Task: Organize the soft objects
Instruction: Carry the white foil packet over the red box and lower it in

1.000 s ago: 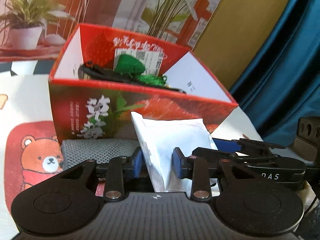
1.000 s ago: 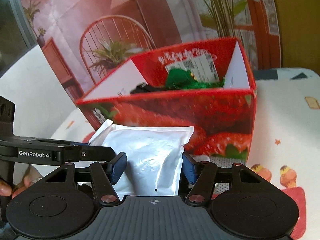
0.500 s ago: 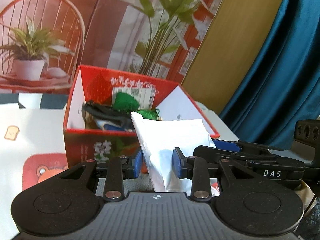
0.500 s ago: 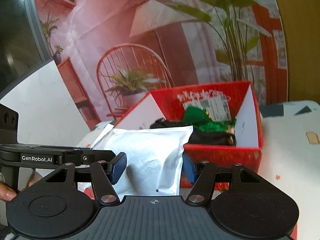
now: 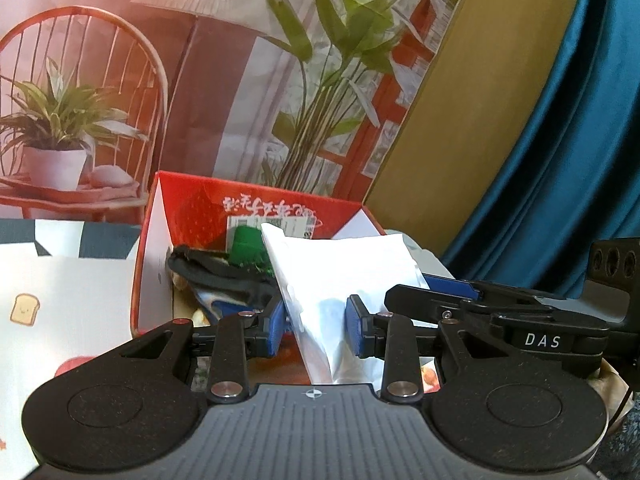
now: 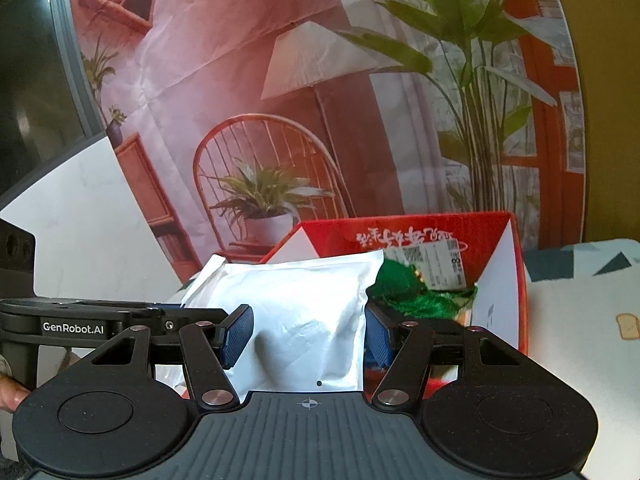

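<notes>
A soft white pouch (image 5: pixel 340 276) is gripped from both sides. My left gripper (image 5: pixel 316 330) is shut on one end of it, and my right gripper (image 6: pixel 306 334) is shut on the pouch (image 6: pixel 296 312) from the other side. The pouch hangs level with the rim of the red strawberry box (image 5: pixel 192 196), just in front of its opening. Inside the box lie a green plush (image 5: pixel 246 246), a black cloth (image 5: pixel 212 270) and other soft items. The box also shows in the right wrist view (image 6: pixel 516 280), with the green plush (image 6: pixel 416 292) in it.
The box stands on a white cartoon-print tablecloth (image 5: pixel 64 300). A printed backdrop of a chair and plants (image 5: pixel 120 100) rises behind it. A blue curtain (image 5: pixel 560 160) hangs at the right. The other gripper's black body (image 5: pixel 520 320) is close at the right.
Both grippers have lifted the white pouch from the table in front of the box up to the box's rim. The box's inside now shows from above.
</notes>
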Motion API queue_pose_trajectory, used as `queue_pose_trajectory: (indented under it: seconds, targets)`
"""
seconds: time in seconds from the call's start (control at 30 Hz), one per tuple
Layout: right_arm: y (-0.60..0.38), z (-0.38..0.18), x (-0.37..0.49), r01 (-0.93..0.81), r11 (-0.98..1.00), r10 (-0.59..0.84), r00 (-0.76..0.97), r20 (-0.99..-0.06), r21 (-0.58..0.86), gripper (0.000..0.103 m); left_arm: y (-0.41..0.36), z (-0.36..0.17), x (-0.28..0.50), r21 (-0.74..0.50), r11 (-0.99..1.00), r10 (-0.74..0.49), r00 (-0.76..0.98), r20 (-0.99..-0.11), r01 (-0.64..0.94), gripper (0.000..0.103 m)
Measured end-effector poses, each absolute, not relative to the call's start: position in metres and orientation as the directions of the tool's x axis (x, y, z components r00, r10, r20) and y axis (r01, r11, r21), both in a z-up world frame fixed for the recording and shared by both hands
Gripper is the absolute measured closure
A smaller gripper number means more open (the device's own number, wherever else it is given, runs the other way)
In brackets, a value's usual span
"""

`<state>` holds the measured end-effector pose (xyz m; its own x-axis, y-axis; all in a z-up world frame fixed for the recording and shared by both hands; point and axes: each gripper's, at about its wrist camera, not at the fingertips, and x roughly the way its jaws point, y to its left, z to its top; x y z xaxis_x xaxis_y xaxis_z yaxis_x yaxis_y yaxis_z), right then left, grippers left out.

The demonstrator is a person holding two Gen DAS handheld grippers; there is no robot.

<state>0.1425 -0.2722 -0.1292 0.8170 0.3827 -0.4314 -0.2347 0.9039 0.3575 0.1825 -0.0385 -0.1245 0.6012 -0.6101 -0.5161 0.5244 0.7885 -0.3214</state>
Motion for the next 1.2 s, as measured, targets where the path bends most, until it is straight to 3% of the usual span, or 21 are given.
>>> queue_pose_trajectory:
  seconds: [0.6, 0.97, 1.03, 1.13, 1.2]
  targets:
    - [-0.275, -0.156, 0.235, -0.199, 0.926, 0.347, 0.783, -0.516, 0.321, 0.046, -0.053, -0.149, 0.256, -0.326, 0.824, -0.560, 0.585, -0.586, 0.463, 0.069]
    - [-0.257, -0.189, 0.259, -0.154, 0.938, 0.323, 0.712, -0.624, 0.310, 0.047, -0.057, -0.170, 0.273, -0.204, 0.881, -0.445, 0.600, -0.665, 0.427, 0.068]
    - [-0.256, -0.190, 0.256, -0.150, 0.945, 0.307, 0.710, -0.634, 0.290, 0.046, -0.056, -0.168, 0.270, -0.180, 0.884, -0.432, 0.607, -0.666, 0.432, 0.064]
    - [-0.255, -0.186, 0.248, -0.149, 0.958, 0.274, 0.726, -0.631, 0.244, 0.037, -0.052, -0.161, 0.265, -0.166, 0.887, -0.426, 0.624, -0.655, 0.430, 0.048]
    - [-0.258, -0.182, 0.242, -0.146, 0.961, 0.263, 0.736, -0.623, 0.233, 0.032, -0.049, -0.155, 0.259, -0.159, 0.886, -0.427, 0.634, -0.645, 0.435, 0.046]
